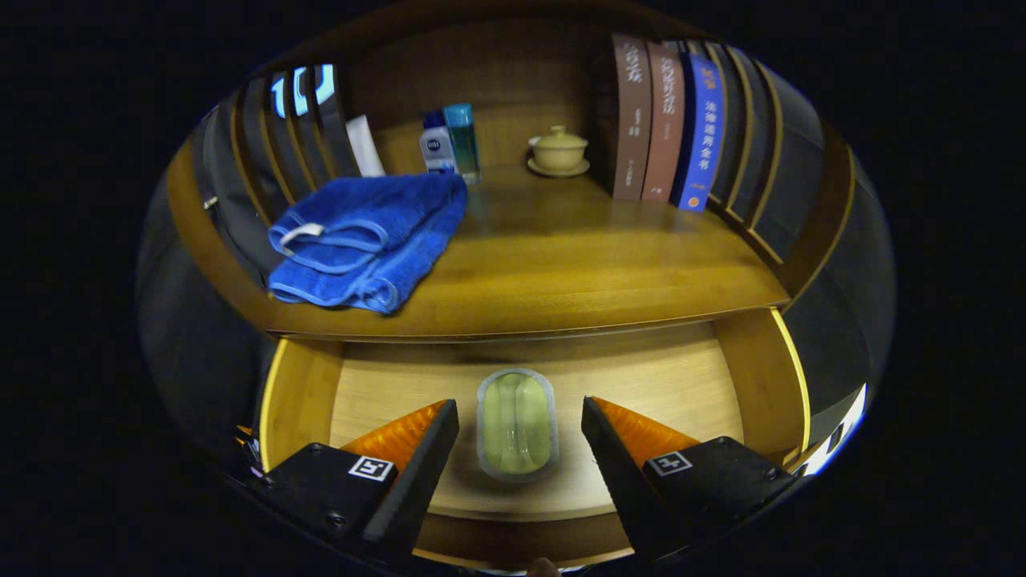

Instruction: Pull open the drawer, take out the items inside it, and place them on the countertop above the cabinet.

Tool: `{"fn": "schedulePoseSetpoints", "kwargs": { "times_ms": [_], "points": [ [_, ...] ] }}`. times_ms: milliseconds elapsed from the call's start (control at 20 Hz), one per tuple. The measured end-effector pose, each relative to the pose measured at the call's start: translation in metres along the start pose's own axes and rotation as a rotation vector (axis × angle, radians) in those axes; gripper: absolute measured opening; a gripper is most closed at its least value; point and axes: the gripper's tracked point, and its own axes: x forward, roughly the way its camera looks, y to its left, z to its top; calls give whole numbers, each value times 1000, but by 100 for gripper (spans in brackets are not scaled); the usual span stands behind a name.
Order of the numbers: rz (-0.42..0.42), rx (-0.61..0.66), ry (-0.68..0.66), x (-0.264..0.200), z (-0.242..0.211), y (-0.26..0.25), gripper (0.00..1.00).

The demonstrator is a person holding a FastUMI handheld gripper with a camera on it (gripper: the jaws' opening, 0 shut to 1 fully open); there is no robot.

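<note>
- Wooden countertop (561, 256) stretches out ahead of me above the cabinet, warm and glossy, with a bare patch in its middle.
- Below it the drawer (769, 385) stands pulled open, and I'm looking down into it.
- My gripper (519, 433) is spread wide, gripping nothing; one orange-backed finger sits on each side of the target.
- That target is a small clear-lidded container (517, 425) with something pale green inside, lying flat on the drawer floor, right between my fingers and touching neither.
- Count in the drawer: one item that I can see. The back of the drawer runs under the countertop, so I can't rule out more there.
- To do this grab well, I judge I should drop straight down, keep the container centred, and close across its narrow width so both fingers meet its long sides together.
- It looks smooth and rounded, so a squeeze too high up could make it slip; going low seems safer.
- Lifting calls for clearing the countertop's front edge before moving forward.
- Up top, counted: one folded blue towel (365, 240) at the left, two bottles (450, 144) behind it, one lidded teacup on a saucer (559, 151), and three books (669, 120) with readable spines at the right, among dark slats.
- The bare wood between towel and books looks the natural place to set down.
</note>
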Motion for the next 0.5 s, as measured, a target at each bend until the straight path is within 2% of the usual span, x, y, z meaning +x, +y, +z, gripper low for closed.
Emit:
{"fn": "schedulePoseSetpoints", "kwargs": {
  "times_ms": [150,250,500],
  "points": [
    [5,-16,115,27,-18,6,97],
    [-6,-22,159,36,-27,4,89],
    [-14,-38,219,44,-33,3,33]
  ]
}}
